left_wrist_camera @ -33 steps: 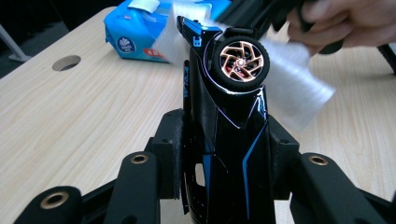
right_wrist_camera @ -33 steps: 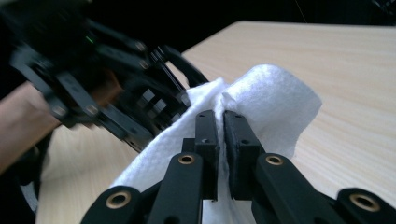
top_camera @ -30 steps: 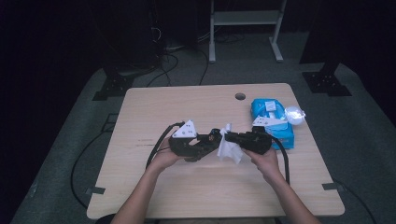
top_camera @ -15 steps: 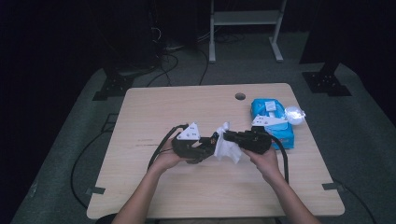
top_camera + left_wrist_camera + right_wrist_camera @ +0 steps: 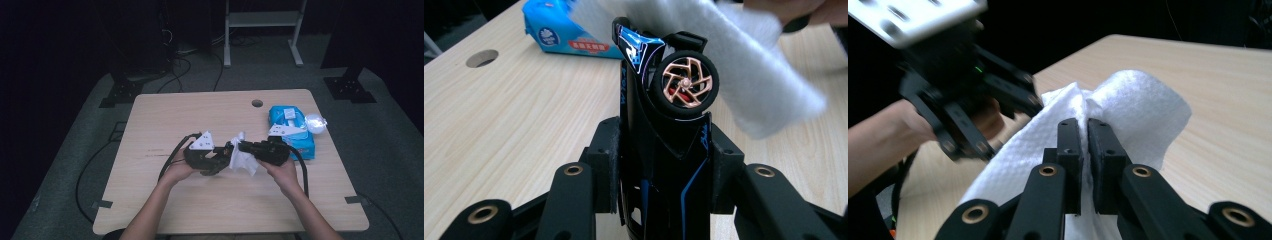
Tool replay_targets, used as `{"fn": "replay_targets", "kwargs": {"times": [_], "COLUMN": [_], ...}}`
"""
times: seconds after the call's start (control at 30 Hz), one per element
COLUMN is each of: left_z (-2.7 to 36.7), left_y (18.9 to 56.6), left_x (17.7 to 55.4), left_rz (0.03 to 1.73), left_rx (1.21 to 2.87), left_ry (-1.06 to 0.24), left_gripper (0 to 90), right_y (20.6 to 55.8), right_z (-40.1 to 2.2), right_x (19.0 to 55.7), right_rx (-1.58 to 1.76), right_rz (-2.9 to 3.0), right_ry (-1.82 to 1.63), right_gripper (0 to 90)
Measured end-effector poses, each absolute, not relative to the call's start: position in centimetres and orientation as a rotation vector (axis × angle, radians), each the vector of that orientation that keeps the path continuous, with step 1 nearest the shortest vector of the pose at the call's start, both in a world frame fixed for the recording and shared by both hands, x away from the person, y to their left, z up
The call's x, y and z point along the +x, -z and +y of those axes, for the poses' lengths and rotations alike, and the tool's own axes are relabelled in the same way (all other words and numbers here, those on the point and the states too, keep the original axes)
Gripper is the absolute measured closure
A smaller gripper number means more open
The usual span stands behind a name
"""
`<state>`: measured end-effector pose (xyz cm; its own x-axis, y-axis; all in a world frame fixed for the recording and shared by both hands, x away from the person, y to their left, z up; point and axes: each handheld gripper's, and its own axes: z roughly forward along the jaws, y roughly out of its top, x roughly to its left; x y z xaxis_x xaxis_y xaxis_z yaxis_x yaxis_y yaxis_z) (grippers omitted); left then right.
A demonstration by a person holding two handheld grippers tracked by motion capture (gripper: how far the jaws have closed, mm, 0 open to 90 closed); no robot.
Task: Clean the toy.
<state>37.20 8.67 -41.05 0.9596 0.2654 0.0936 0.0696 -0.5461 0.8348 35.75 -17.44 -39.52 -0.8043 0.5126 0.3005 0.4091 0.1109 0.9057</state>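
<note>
Here's the wooden table [image 5: 200, 200], wide and pale, with both forearms coming in from the near edge and meeting at its middle. Far right on it sits the blue wet-wipe pack [image 5: 290, 131], flap side up, parked within easy reach of the right hand, presumably so a fresh sheet can be pulled when needed. Now to the action: the left gripper [image 5: 227, 152] points right, its jaws clamped on the sides of a black toy car [image 5: 664, 150], which stands on end between them with a copper-spoked wheel [image 5: 685, 84] turned toward the camera — a firm hold, likely to present the bodywork for cleaning. Facing it from the right, the right gripper [image 5: 1087, 150] has its jaws squeezed together on a fold of the white wipe [image 5: 1128, 110], and the loose sheet drapes out toward the car. In the left gripper view that wipe [image 5: 754, 75] hangs just beyond the car's upper end, at the tips of the claw, apparently brushing it. My read: one hand steadies, the other wipes.
</note>
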Motion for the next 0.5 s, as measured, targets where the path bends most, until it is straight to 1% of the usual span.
{"fn": "replay_targets", "kwargs": {"times": [0.13,0.3,0.5], "left_z": [8.5,9.2,10.0], "left_y": [40.9,40.4,40.1], "left_x": [37.0,37.2,37.6], "left_rz": [0.224,0.242,0.274], "left_rx": [2.126,2.090,2.043], "left_ry": [-0.241,-0.239,-0.228], "left_gripper": [57.4,57.5,57.4], "right_y": [38.9,39.3,41.1], "right_z": [-16.9,-17.8,-18.4], "right_x": [35.3,35.7,36.6], "right_rx": [0.895,0.940,1.039], "right_rz": [2.273,2.251,2.266], "right_ry": [-1.777,-1.786,-1.755], "right_gripper": [83.6,83.6,83.6]}}
